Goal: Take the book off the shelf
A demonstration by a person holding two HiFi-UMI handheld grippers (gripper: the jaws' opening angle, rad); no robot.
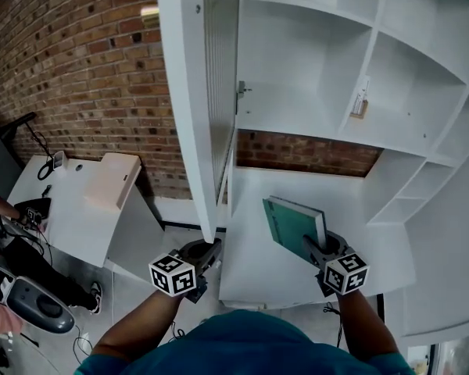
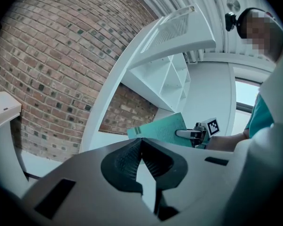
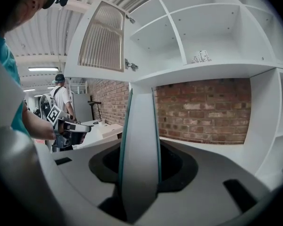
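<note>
A teal book with white page edges stands on end above the white lower counter of the shelf unit, out in front of the brick-backed niche. My right gripper is shut on its near lower edge. In the right gripper view the book rises straight up between the jaws, page edge facing the camera. My left gripper hovers at the counter's left front corner, below the open cabinet door. Its pads meet at the tips with nothing between them. From there the book and right gripper show to the right.
White shelf compartments fill the upper right; a small object sits on one board. A white desk with cables stands at left against the brick wall. A person stands in the background.
</note>
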